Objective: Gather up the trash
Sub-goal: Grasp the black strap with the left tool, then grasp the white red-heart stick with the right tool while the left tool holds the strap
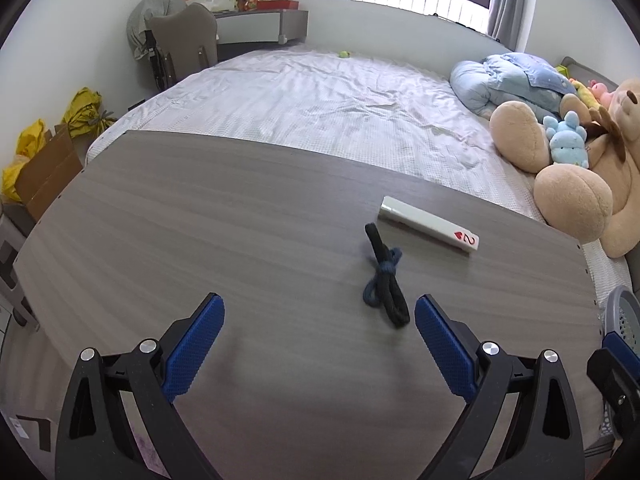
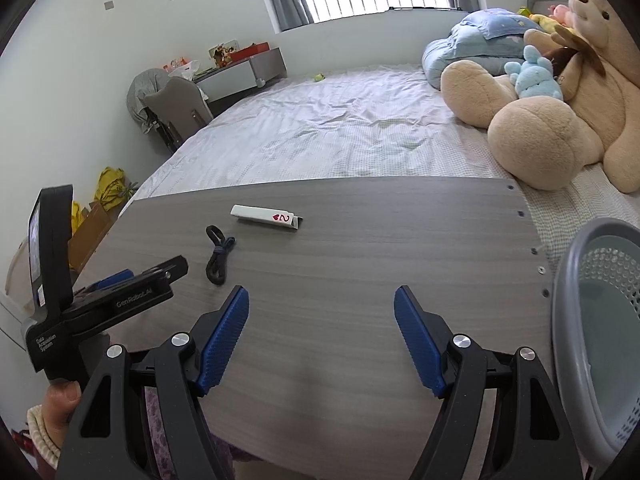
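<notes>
A knotted black and blue cord [image 1: 386,280] lies on the grey wooden board [image 1: 200,220], just ahead of my left gripper's right finger. A folded white playing card marked with a red 2 of hearts [image 1: 428,223] lies just beyond it. My left gripper [image 1: 318,312] is open and empty above the board. In the right wrist view the cord [image 2: 218,254] and the card [image 2: 266,216] lie ahead to the left. My right gripper [image 2: 322,306] is open and empty over the board [image 2: 380,248]. The left gripper's body [image 2: 120,300] shows at the left.
A grey perforated basket [image 2: 592,320] stands at the board's right edge; its rim shows in the left wrist view [image 1: 622,312]. The board lies on a bed [image 1: 320,96] with a big teddy bear [image 1: 580,168], a pillow and soft toys at the right. A cardboard box and yellow bags [image 1: 44,160] are left.
</notes>
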`<state>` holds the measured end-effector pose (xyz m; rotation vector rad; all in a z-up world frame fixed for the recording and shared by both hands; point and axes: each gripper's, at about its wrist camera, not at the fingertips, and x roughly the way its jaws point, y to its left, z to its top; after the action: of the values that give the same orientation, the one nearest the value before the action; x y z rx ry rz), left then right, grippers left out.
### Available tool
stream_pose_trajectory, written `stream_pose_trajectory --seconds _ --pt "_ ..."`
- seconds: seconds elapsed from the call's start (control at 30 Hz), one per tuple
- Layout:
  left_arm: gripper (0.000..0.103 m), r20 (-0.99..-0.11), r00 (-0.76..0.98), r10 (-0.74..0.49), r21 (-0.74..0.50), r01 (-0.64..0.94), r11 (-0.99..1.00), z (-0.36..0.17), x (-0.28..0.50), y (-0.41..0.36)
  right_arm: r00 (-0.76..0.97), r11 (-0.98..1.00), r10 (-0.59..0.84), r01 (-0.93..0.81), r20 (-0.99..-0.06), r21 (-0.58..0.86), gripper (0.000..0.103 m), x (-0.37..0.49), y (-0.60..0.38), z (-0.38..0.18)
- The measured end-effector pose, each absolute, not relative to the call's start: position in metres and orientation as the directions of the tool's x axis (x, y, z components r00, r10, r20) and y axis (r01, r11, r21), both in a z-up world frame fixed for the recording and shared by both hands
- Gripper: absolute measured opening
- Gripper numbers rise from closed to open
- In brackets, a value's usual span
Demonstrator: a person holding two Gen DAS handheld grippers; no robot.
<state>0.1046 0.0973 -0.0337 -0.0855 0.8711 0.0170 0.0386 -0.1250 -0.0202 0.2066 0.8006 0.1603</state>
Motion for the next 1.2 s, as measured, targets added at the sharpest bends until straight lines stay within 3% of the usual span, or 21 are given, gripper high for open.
stream_pose_trajectory --seconds 0.23,0.53,0.63,0.73,1.2 --pt "0.092 -0.789 0.614 -0.038 -0.061 -0.016 0.998 -0.048 0.134 0.087 0.662 0.973 0.204 -0.054 -0.721 0.226 0.072 0.067 -0.123 -0.034" --pt "0.069 -0.814 0.576 -0.070 -0.066 0.027 0.997 -0.060 0.151 0.075 0.653 0.972 0.208 -0.052 -0.728 0.231 0.072 0.092 -0.124 -0.039" --pt "0.050 -0.810 0.579 -0.088 -0.079 0.041 0.996 -0.058 0.152 0.075 0.655 0.972 0.209 -0.059 -0.726 0.227 0.072 0.099 -0.120 -0.039" --pt "0.019 -0.810 0.574 -0.115 -0.105 0.050 0.993 -0.057 0.152 0.078 0.653 0.973 0.210 -0.067 -0.728 0.221 0.072 0.106 -0.117 -0.041" --pt "0.016 -0.798 0.598 -0.079 -0.099 -0.002 0.995 -0.051 0.132 0.104 0.608 0.971 0.220 -0.208 -0.763 0.114 0.072 0.160 -0.078 -0.047"
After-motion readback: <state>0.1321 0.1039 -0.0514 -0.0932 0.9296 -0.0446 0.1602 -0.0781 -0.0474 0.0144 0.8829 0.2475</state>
